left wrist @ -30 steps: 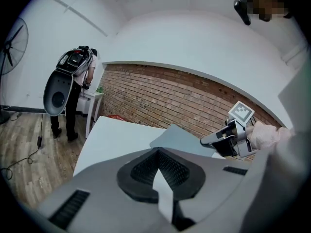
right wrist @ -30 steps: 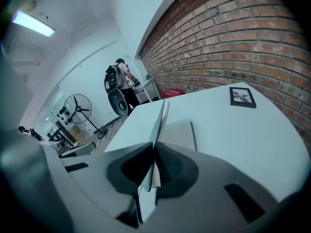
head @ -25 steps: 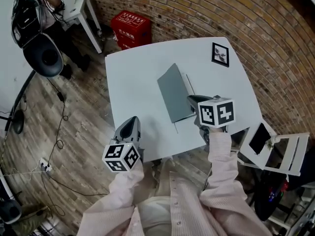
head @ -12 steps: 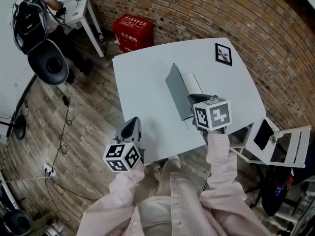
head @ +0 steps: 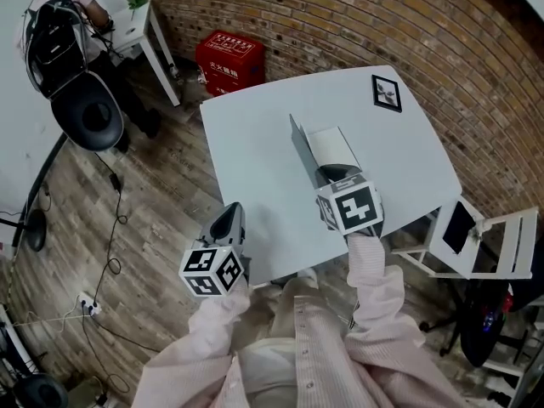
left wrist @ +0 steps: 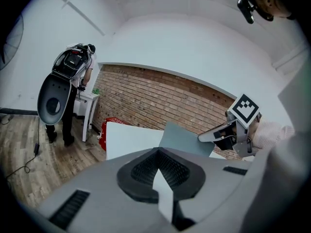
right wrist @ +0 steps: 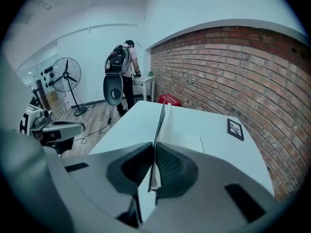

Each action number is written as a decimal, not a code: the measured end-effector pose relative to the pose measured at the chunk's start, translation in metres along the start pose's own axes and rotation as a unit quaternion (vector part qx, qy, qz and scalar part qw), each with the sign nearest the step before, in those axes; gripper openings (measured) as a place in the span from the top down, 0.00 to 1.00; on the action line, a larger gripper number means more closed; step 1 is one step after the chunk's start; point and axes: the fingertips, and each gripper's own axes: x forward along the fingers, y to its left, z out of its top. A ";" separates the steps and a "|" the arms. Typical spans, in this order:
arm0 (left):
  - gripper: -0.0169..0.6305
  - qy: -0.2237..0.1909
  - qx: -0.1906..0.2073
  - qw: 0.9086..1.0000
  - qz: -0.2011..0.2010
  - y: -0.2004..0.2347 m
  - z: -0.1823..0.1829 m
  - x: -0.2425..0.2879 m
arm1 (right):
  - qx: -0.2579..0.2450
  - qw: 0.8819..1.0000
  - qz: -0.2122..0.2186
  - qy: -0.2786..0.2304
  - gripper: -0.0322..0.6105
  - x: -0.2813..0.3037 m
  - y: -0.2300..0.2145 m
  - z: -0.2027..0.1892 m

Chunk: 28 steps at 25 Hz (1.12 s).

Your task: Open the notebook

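Note:
The grey notebook (head: 298, 147) lies mid-table with its cover stood up on edge and white pages (head: 332, 146) bared to the right. My right gripper (head: 332, 173) is shut on the cover's near edge; in the right gripper view the cover (right wrist: 159, 123) runs straight out from between the pads. My left gripper (head: 228, 217) hovers off the table's near left edge, jaws together, nothing in them. From the left gripper view the raised cover (left wrist: 182, 140) shows with the right gripper (left wrist: 208, 137) pinching its corner.
The white table (head: 246, 143) bears a small framed picture (head: 387, 93) at its far right corner. A red crate (head: 228, 59) stands on the floor behind it, a folding chair (head: 480, 236) at the right. A person with a backpack (head: 58, 24) stands far left.
The right gripper has swung the cover up from a low tilt to nearly upright, moving leftwards, and the white pages have come into sight. The left gripper has hardly shifted.

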 end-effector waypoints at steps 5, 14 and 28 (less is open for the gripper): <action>0.99 0.000 0.000 1.000 -0.002 0.006 0.000 -0.006 | -0.022 1.000 -0.015 0.007 0.91 0.003 0.014 0.000; 0.99 0.000 -0.012 1.000 0.002 0.019 -0.003 -0.017 | -0.047 0.998 -0.044 0.001 0.91 0.008 0.036 0.002; 0.99 0.007 -0.004 1.000 -0.020 0.011 -0.016 -0.026 | -0.102 0.994 -0.006 0.038 0.91 0.047 0.094 -0.023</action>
